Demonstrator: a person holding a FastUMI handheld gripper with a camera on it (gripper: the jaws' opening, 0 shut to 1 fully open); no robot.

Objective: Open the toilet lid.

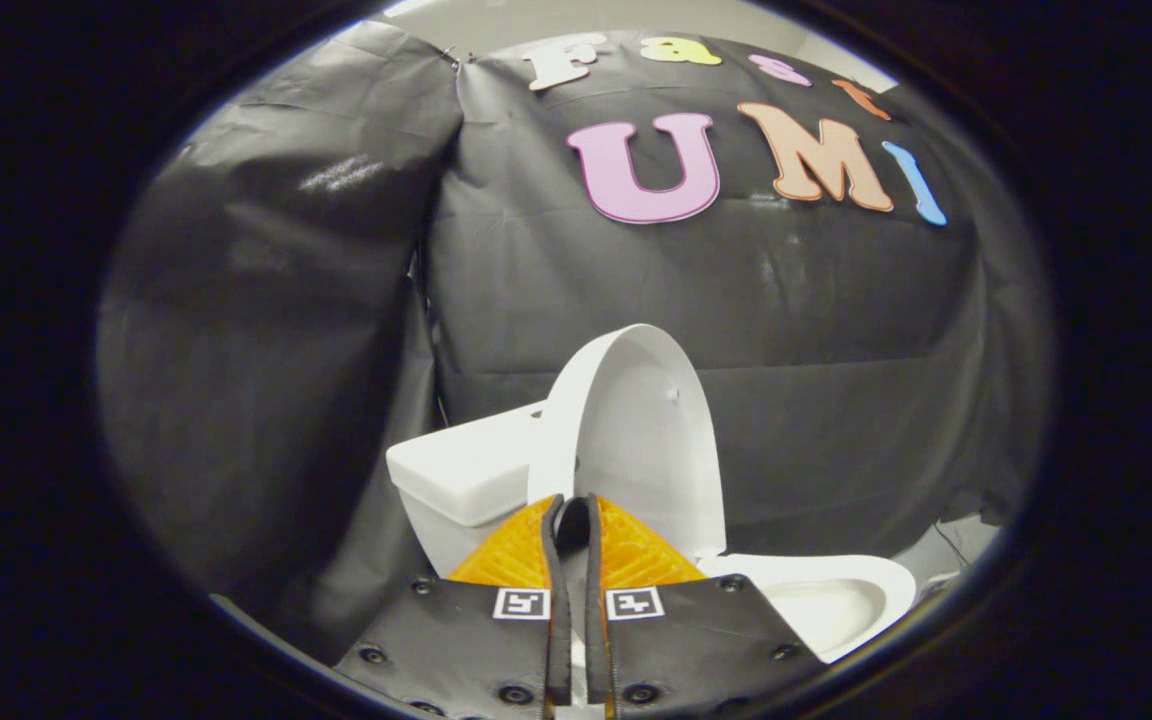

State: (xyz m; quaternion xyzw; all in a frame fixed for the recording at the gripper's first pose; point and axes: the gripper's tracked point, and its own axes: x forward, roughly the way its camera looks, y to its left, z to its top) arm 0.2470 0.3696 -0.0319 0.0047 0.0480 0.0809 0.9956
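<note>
My claw (570,503) had its fingers nearly pressed together, pinching nothing; just beyond them the toilet lid (636,430) stood raised upright against the tank (466,475); the bowl (826,600) lay open beside them.

we see black cloth (736,300) draped as the booth's wall, creased and folded, with a second sheet (266,330) hanging at an angle beside it. light glints off its folds; pale floor (951,545) shows below.
</note>
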